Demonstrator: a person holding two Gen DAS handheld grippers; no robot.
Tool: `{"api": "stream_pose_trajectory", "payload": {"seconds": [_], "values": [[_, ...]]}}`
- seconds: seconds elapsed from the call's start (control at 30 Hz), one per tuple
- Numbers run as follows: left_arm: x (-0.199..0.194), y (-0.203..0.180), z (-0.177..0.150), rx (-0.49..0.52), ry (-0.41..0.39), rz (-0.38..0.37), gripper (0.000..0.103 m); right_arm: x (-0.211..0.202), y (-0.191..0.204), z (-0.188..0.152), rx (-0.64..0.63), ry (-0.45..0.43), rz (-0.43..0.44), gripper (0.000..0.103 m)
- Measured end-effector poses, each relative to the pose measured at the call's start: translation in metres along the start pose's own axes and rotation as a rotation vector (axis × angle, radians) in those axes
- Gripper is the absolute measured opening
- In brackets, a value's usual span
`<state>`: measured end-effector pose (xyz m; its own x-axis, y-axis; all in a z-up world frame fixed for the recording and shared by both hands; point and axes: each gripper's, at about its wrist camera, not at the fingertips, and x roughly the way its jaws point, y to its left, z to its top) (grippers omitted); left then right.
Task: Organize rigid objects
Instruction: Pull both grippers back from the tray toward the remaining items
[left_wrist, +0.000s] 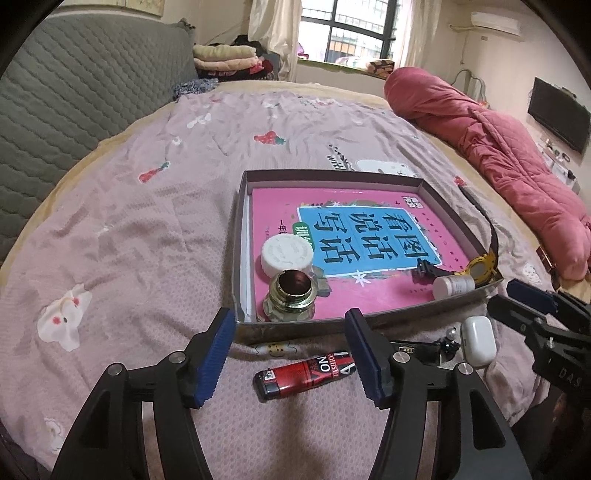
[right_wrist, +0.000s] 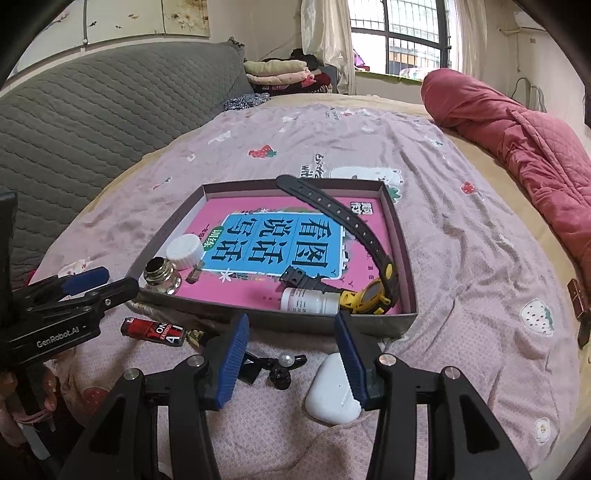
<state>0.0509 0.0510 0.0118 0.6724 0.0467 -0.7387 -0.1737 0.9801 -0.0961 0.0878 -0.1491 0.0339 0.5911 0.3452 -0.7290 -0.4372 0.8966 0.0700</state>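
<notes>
Both jaws gape, holding nothing: left gripper (left_wrist: 291, 354) hangs over the lighter (left_wrist: 306, 374), right gripper (right_wrist: 291, 354) beside the earbud case (right_wrist: 330, 391), both lying outside the tray (right_wrist: 280, 318) awaiting collection, I reckon.

A bed (left_wrist: 147, 206) fills most of both views, spread with a pale mauve sheet printed with strawberries and small white animals. A grey quilted headboard (left_wrist: 85, 96) rises at the upper left. Folded clothes (left_wrist: 225, 61) are stacked at top centre, beside cream curtains (left_wrist: 273, 33). Daylight comes through a dark-framed barred window (right_wrist: 402, 37) at the top. A rolled pink quilt (left_wrist: 491, 147) lies along the right. An air conditioner (left_wrist: 495, 22) hangs at the upper right, above a wall-mounted dark screen (left_wrist: 557, 114).
</notes>
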Motion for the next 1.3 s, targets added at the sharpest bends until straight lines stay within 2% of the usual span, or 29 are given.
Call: {"api": "stream_pose_trajectory", "payload": {"seconds": [0.33,0.73,1.3], "values": [[-0.014,0.012,-0.001,-0.022,-0.007,0.026,0.064,-0.013,-0.005,0.003,-0.005,-0.025,-0.001,0.05],[-0.028,-0.009,-0.019,0.05,0.016,0.028,0.064,-0.022,-0.007,-0.001,0.002,-0.038,0.01,0.05],[-0.045,-0.011,-0.026,0.063,0.026,0.01,0.064,-0.039,-0.002,-0.01,-0.04,-0.038,0.022,0.053]]}}
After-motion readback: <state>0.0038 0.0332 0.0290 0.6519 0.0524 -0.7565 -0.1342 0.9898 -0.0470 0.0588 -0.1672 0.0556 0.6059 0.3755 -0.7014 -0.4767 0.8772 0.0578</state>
